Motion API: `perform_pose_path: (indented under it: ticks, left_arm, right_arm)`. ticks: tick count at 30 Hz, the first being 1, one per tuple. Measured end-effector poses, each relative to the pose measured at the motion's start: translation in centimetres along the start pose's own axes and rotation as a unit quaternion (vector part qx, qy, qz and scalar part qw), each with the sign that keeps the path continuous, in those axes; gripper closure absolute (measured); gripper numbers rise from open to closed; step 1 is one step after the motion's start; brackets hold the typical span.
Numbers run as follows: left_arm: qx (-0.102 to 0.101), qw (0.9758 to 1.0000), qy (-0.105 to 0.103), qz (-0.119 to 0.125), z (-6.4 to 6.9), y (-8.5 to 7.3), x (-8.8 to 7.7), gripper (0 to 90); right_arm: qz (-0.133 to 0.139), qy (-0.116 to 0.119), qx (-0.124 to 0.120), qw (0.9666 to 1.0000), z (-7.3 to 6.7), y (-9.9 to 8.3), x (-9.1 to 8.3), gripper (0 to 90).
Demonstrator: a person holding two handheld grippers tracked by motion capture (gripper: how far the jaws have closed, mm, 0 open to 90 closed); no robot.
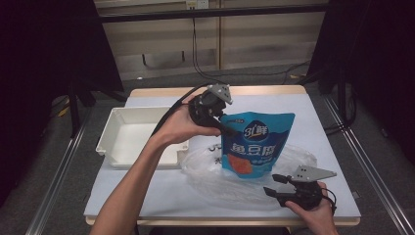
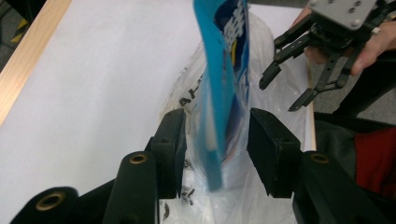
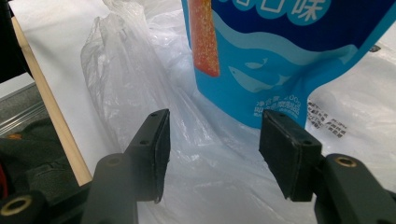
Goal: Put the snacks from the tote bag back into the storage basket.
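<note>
Taking the blue printed plastic food pouch as our landmark, we begin nearest the table's front edge. There our right gripper sits low, just in front of the pouch and to its right, with its jaws spread and nothing pinched between them. In the right gripper view the jaws frame a stretch of the crumpled clear plastic bag, and the pouch's lower edge stands just beyond them.

The clear bag lies flat on the pale blue table top, spreading out under and around the pouch's lower part. The pouch stands upright, its bottom down in the bag.

At the pouch's upper left corner we see our left gripper, held in a hand. In the left gripper view the pouch runs edge-on between the two jaws, which stand on either side of it with a gap showing; we cannot tell whether the pads press on it.

Left of the pouch, beyond the forearm, rests a white rectangular plastic tray, close to the bag's left edge.
</note>
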State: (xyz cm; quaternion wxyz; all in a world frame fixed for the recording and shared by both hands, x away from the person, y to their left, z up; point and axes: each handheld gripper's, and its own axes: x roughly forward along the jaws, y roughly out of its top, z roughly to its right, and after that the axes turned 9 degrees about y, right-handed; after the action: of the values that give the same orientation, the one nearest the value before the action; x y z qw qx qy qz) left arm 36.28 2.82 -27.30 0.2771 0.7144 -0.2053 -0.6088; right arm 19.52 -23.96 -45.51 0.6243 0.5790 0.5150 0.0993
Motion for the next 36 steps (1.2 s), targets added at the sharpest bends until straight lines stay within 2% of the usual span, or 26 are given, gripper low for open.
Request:
perform_pose_path:
  ticks: [5,7,9,11,16,20,24,28,30,34,36]
  left_arm:
    - [0.008,0.9998,-0.007,-0.016,0.1,1.0,0.8,61.1]
    - [0.015,0.9994,-0.018,-0.026,0.4,1.5,1.3,64.3]
    - [0.027,0.9986,-0.009,-0.044,0.8,1.8,1.6,67.6]
    - [0.031,0.9981,-0.010,-0.053,0.8,2.0,1.8,72.2]
    - [0.030,0.9973,-0.018,-0.064,0.6,2.2,1.9,80.4]
    - [0.034,0.9962,-0.042,-0.068,0.4,2.1,1.9,88.8]
    - [0.033,0.9959,-0.043,-0.072,0.3,2.2,2.1,87.9]
    - [0.042,0.9940,-0.034,-0.095,0.5,2.3,2.8,82.4]
    - [0.037,0.9950,-0.029,-0.088,0.6,2.3,3.1,86.1]
    - [0.041,0.9942,-0.039,-0.091,0.4,2.2,3.2,89.0]
    - [0.037,0.9946,-0.034,-0.090,0.5,2.2,3.2,88.8]
  right_arm:
    - [0.000,0.001,0.000,1.0000,0.0,0.0,0.0,42.9]
    - [0.002,0.002,0.000,1.0000,0.1,0.0,0.0,41.7]
    - [0.000,0.002,-0.001,1.0000,0.1,0.0,0.0,41.6]
    - [-0.001,0.002,-0.003,1.0000,0.0,0.0,0.0,41.3]
    - [0.000,0.003,-0.003,1.0000,-0.1,-0.1,-0.1,41.1]
    - [0.000,0.005,-0.004,1.0000,0.1,-0.1,0.0,40.7]
    - [0.000,0.006,-0.003,1.0000,0.2,-0.1,0.1,40.6]
    - [-0.001,0.006,-0.001,1.0000,0.1,-0.1,0.1,40.5]
    - [-0.003,0.006,-0.001,1.0000,0.1,-0.1,0.1,40.4]
    - [-0.003,0.007,-0.002,1.0000,0.1,-0.2,0.1,40.4]
    - [-0.004,0.007,-0.001,1.0000,0.1,-0.2,0.2,40.4]
